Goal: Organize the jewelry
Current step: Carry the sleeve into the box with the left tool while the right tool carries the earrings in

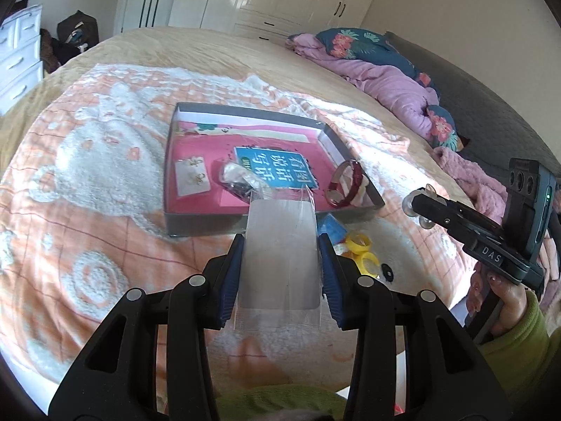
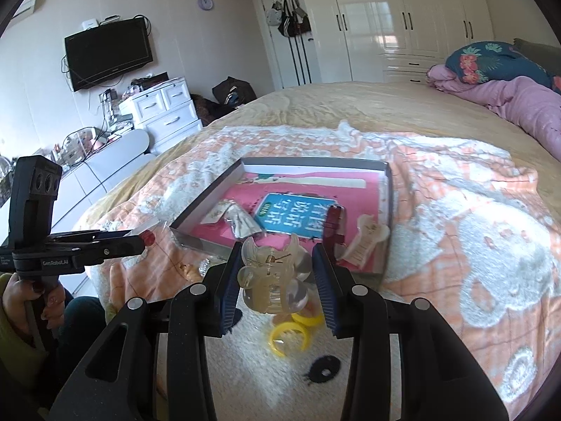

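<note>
The left gripper is clamped on a clear plastic sleeve with a grey card inside, its blue pads pressing the sleeve's two long edges and holding it above the bed. The right gripper is clenched on a translucent, pale yellow claw hair clip, the clip's spring and prongs showing between the blue pads. Each gripper is held by a hand in a green sleeve; in the right wrist view the left gripper appears at the far left with a small red piece showing at its tip. Just ahead of both grippers lies a shallow grey box on an orange and white blanket that covers the bed. The box has a pink lining with a blue printed card at its middle. Inside it lie a small white card of earrings, a little bag of dark pieces, a dark red bangle leaning near the right wall, and a cream hair clip. Between the box's near wall and the grippers, on the blanket, lie two yellow rings, touching each other, and a blue item just beside the box. Farther off are a pink quilt, a floral pillow, white wardrobes, a white chest of drawers and a wall television.
</note>
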{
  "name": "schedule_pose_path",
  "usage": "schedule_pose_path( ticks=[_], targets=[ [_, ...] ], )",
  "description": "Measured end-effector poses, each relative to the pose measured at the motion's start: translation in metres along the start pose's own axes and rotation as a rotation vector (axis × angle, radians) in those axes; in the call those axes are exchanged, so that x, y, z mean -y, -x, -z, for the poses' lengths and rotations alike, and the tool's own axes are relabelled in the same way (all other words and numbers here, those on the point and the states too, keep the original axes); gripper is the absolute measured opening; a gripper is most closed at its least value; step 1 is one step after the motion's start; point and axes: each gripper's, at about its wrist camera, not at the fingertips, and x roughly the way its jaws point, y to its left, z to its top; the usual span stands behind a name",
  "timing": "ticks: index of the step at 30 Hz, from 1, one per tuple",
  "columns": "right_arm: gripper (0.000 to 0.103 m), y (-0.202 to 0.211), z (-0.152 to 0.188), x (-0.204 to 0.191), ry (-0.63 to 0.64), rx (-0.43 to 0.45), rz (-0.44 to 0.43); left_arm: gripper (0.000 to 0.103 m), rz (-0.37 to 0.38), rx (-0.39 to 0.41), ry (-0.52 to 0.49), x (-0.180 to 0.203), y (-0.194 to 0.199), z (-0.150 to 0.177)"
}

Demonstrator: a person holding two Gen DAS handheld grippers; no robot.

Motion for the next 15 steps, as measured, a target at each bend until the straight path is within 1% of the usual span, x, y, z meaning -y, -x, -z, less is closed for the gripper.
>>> schedule_pose_path(
  ticks=[7,15],
  targets=[
    [0.038,-0.022,-0.012,-0.013,0.03,-0.01,-0.034,0.033,-0.045,0.02,-0.005,-0.01,0.001,-0.008],
    [0.038,-0.047,-0.025,-0.024,0.052,-0.016,-0.066,0.033,-0.082,0.013,0.012,-0.029,-0.008,-0.018]
  ],
)
